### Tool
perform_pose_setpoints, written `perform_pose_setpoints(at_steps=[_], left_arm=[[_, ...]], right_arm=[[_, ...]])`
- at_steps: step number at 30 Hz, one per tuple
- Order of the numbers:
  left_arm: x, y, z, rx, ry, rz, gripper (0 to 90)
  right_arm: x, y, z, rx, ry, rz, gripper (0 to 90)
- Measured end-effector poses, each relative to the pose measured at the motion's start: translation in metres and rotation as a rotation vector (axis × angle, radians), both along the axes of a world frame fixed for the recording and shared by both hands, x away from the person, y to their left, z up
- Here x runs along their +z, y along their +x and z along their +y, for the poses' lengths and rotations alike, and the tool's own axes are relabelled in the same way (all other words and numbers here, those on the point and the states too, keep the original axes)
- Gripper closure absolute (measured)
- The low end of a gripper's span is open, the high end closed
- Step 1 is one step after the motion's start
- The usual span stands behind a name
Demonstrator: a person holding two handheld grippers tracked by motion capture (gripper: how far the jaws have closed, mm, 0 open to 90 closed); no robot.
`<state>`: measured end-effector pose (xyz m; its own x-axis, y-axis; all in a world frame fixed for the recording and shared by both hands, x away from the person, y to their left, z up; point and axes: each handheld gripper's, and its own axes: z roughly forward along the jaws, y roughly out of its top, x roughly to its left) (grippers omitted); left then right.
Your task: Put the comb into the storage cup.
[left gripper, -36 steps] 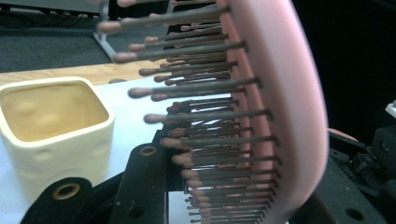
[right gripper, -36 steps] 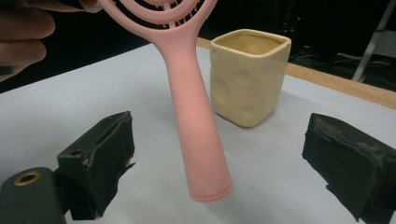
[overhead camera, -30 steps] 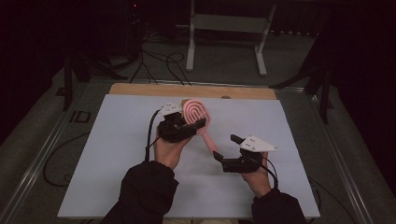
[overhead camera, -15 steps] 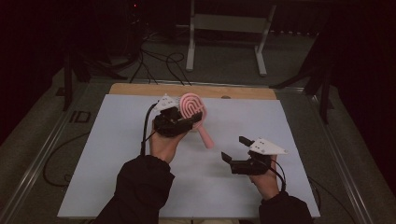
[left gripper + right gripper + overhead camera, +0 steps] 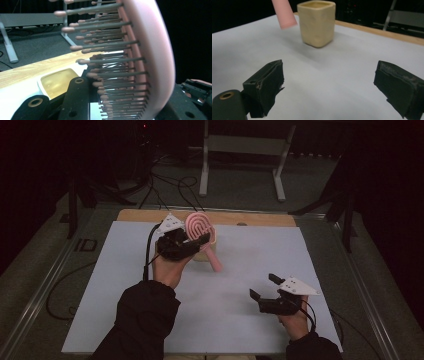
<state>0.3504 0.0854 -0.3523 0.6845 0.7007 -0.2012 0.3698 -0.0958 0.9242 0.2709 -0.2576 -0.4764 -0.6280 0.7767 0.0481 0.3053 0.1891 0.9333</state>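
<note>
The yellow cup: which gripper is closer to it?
Left. The left gripper, holding the pink hairbrush, hangs right over the cup; the right gripper waits farther off, open.

Hairbrush [image 5: 200,226] above cup [image 5: 205,254], far side of table [image 5: 100,295]; right hand-held gripper [image 5: 264,287] near-right, well apart.

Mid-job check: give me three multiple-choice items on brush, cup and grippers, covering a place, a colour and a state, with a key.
1. Where is the cup?
A. on the white mat
B. on the floor
C. in the right gripper

2. What colour is the brush?
A. blue
B. pink
C. green

3. How does the right gripper stand?
A. shut on the cup
B. shut on the brush
C. open, holding nothing

Key: 1 A, the right gripper view shows it standing on the mat; 2 B, its head and handle are pink; 3 C, its jaws stand wide apart over bare mat, while the left gripper grips the brush.
</note>
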Motion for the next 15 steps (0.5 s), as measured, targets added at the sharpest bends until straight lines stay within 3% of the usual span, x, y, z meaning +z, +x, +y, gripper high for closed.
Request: perform_pose_setpoints(at_steps=[11, 15], left_arm=[[0.000, 0.004, 0.001, 0.007, -0.015, -0.012, 64.0], [0.003, 0.007, -0.001, 0.011, 0.005, -0.024, 64.0]], right_arm=[[-0.009, -0.003, -0.013, -0.048, 0.026, -0.001, 8.9], [-0.013, -0.003, -0.015, -0.059, 0.036, -0.004, 9.0]])
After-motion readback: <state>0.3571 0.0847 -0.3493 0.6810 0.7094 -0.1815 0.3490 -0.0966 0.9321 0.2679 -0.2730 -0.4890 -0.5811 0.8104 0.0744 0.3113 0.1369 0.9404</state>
